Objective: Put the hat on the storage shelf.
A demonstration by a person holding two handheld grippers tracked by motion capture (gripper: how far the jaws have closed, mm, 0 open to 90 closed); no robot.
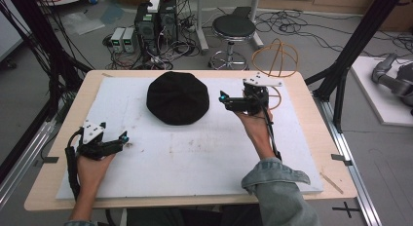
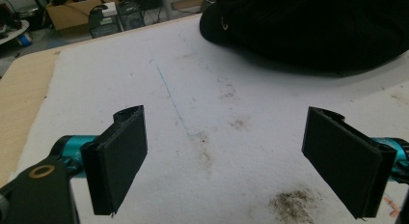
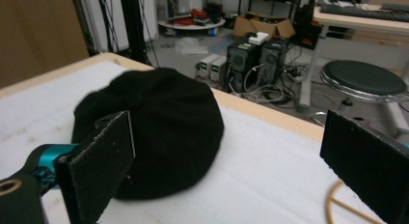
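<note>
Toward the far edge of the white mat (image 1: pixel 195 153), a little left of its middle, I see the black hat (image 1: pixel 178 97) lying flat, crown up, with nothing on top of it. The mat covers most of the wooden table (image 1: pixel 311 119), whose bare rim shows around it.

My right gripper (image 1: pixel 225 100) is raised just beside the hat's right side, pointing at it, apart from it as far as I can tell. In the right gripper view its two black jaws stand wide apart and hold nothing; the hat (image 3: pixel 159 132) sits between and beyond them, nearer the left jaw, and I cannot tell whether that jaw brushes the fabric. A thin orange wire frame (image 1: pixel 274 58) stands at the far right corner of the table, behind the right gripper, and a bit of its curve (image 3: pixel 337 200) shows by the right jaw.

My left gripper (image 1: pixel 122 138) sits low near the left edge of the mat, well apart from the hat, angled toward the middle. In the left gripper view its jaws are also spread wide and empty, with stained mat (image 2: pixel 212 137) between them and the hat's brim (image 2: pixel 308 31) farther off at the top.

Beyond the far edge of the table, on the floor, stand a round black stool (image 1: pixel 234 28) and some computer boxes (image 1: pixel 156 21) with tangled cables.
</note>
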